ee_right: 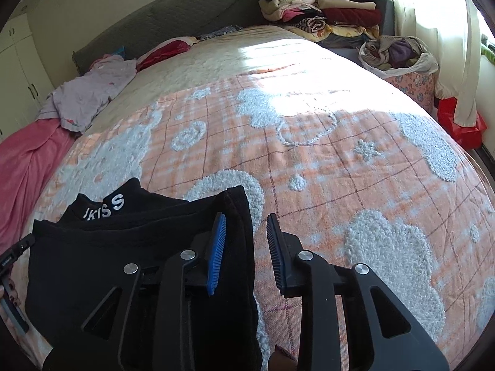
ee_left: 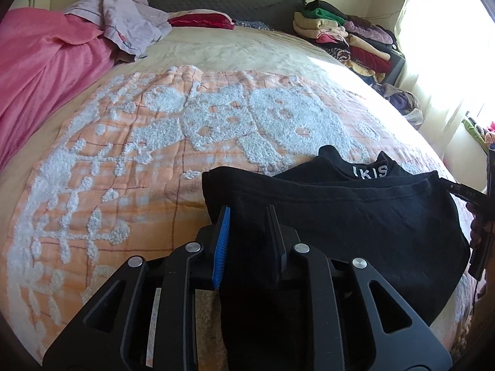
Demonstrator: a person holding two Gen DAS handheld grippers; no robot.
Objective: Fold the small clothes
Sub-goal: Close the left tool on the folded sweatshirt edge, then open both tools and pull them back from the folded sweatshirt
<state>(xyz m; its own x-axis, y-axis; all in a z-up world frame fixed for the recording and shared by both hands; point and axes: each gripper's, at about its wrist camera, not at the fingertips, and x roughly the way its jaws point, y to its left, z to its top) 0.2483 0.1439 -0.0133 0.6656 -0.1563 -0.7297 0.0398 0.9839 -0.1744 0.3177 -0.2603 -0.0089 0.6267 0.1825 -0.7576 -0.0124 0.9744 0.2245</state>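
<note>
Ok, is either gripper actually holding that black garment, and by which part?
Not clearly. The right gripper is open, the black garment's right edge loose between its fingers. The left gripper straddles the left edge, but a pinch cannot be told.

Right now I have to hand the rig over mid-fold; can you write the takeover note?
Left tongs: open around the left edge of the black garment; the cloth lies between the fingers, not clearly pinched.
Right tongs: open, the garment's right edge between the fingers, not gripped.
The garment lies on the orange and white blanket at the near edge of the bed, waistband lettering facing away, partly doubled over.
Done: garment laid out, both edges lined up.
Left: close both tongs, finish the fold, move it toward the folded stack. The lilac clothes are unfolded.
</note>
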